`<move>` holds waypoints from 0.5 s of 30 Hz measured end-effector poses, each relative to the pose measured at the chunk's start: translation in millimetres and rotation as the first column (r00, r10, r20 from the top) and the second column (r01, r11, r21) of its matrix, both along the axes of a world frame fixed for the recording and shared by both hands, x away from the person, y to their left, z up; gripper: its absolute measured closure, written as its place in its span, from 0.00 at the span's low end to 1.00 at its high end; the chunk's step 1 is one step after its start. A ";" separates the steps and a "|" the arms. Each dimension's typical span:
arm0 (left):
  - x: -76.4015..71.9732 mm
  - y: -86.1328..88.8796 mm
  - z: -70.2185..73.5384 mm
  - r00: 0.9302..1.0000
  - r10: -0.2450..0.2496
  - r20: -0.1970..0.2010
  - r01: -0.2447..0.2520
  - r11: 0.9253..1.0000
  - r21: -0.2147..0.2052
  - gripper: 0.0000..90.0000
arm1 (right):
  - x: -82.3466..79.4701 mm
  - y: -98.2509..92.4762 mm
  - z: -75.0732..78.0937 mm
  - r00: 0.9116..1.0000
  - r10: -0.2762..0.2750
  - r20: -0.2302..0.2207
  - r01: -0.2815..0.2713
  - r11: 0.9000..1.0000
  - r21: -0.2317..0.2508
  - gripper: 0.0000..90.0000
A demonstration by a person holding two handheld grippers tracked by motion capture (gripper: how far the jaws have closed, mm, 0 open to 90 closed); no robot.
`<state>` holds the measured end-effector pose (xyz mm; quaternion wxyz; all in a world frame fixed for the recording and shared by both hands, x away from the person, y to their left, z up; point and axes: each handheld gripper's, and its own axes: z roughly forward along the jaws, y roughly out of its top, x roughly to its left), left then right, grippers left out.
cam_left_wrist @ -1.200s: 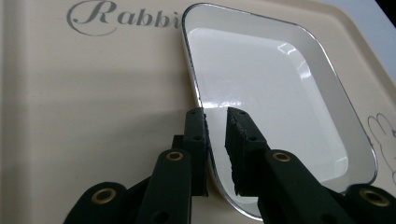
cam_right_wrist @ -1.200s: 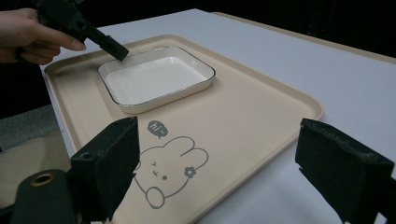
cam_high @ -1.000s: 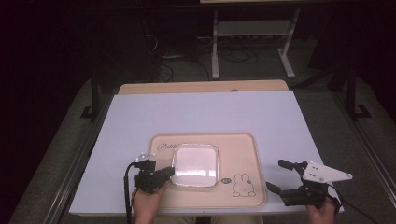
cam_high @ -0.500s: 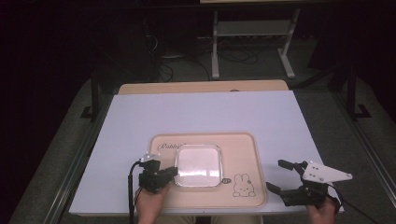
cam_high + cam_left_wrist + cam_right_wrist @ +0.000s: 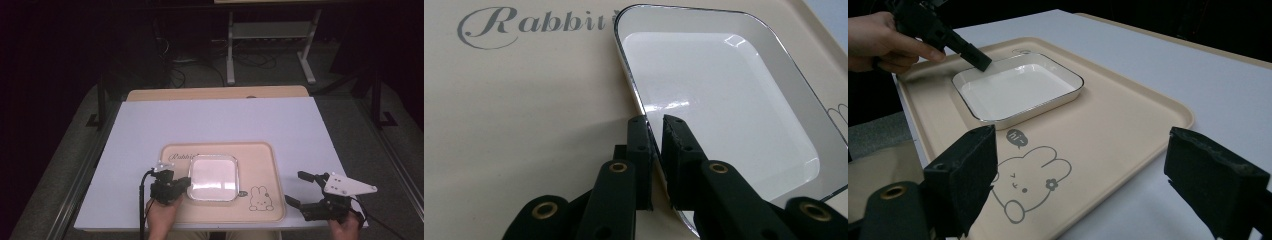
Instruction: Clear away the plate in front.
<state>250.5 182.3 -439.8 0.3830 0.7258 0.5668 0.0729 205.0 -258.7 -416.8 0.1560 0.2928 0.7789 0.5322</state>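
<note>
While the white square dish (image 5: 212, 177) is kept on the beige rabbit tray (image 5: 260, 165), toward the tray's left half and below the grey "Rabbit" lettering (image 5: 531, 25), its left rim is now pinched between the jaws of the left gripper (image 5: 170, 187). In the left gripper view the two black jaws are seen pressed together on that thin dark-edged rim, one jaw outside the dish over the tray and the other inside over the white floor.

Compared with the earlier high views, the left gripper has been brought slightly rightward and closer to the dish, so that its tips are now set on the rim rather than just beside it; the dish itself is seen in the same place on the tray. The right gripper (image 5: 305, 192) is unchanged: it is held to the right of the tray, at the near right edge of the white table sheet (image 5: 220, 122), with its jaws spread wide and nothing between them.

Much of the left hand (image 5: 160, 215) is cut off by the bottom edge of the high view, as is the right hand (image 5: 345, 227). The near right corner of the dish is hidden behind the left gripper's own jaws in its view. The printed rabbit (image 5: 1028, 182) and its "hi~" bubble are seen just beside the dish's near right corner.
</note>
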 end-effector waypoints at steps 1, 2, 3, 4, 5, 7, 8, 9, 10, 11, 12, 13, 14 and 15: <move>-0.2 0.3 -0.1 1.000 0.000 0.000 0.000 1.000 -0.001 0.91 | 0.0 -0.1 0.0 1.000 0.000 0.000 0.000 1.000 0.001 0.14; -0.5 0.4 -0.2 1.000 0.000 0.000 0.000 1.000 -0.005 0.91 | 0.0 -0.1 0.0 1.000 0.000 -0.001 0.000 1.000 0.001 0.14; -1.0 0.7 -0.5 1.000 0.000 -0.001 0.000 1.000 -0.008 0.91 | 0.1 0.0 0.0 1.000 -0.001 -0.001 0.001 1.000 0.000 0.14; -1.6 0.8 -0.7 1.000 0.000 -0.003 0.000 1.000 -0.012 0.91 | 0.1 0.1 0.0 1.000 -0.001 0.000 0.001 1.000 0.000 0.14; -2.2 1.3 -0.8 1.000 -0.001 -0.004 0.001 1.000 -0.013 0.90 | 0.1 0.1 0.0 1.000 0.000 -0.001 0.000 1.000 -0.001 0.14; -3.4 1.6 -1.2 1.000 -0.001 -0.004 0.000 1.000 -0.021 0.90 | 0.2 0.2 -0.1 1.000 0.000 0.000 0.000 1.000 -0.001 0.14; -3.9 1.9 -1.1 1.000 -0.003 -0.003 0.003 1.000 -0.019 0.90 | 0.2 0.3 -0.1 1.000 0.000 0.000 0.000 1.000 -0.001 0.14; -4.5 1.9 -0.9 1.000 -0.001 -0.002 0.001 1.000 -0.021 0.89 | 0.4 0.3 -0.1 1.000 0.001 0.002 -0.001 1.000 -0.001 0.14; -5.0 2.4 -0.4 1.000 -0.004 0.002 0.004 1.000 -0.022 0.89 | 0.3 0.3 -0.1 1.000 0.000 0.001 0.000 1.000 -0.001 0.14; -5.7 2.6 0.5 1.000 -0.004 0.005 0.005 1.000 -0.024 0.89 | 0.2 0.4 -0.1 1.000 0.000 0.000 0.000 1.000 -0.001 0.14; -6.4 3.1 1.3 1.000 -0.007 0.011 0.008 1.000 -0.021 0.88 | 0.0 0.4 0.0 1.000 -0.001 -0.001 0.001 1.000 -0.002 0.14; -6.9 3.6 2.1 1.000 -0.009 0.013 0.009 1.000 -0.026 0.87 | -0.1 0.4 0.0 1.000 -0.002 -0.001 0.002 1.000 -0.002 0.14; -7.0 4.5 2.5 1.000 -0.015 0.019 0.015 0.999 -0.040 0.87 | 0.0 0.4 -0.1 1.000 -0.002 -0.002 0.002 1.000 -0.002 0.14; -7.0 5.2 2.9 1.000 -0.022 0.022 0.023 0.999 -0.042 0.86 | 0.3 0.3 -0.3 1.000 -0.002 -0.003 0.002 1.000 -0.001 0.14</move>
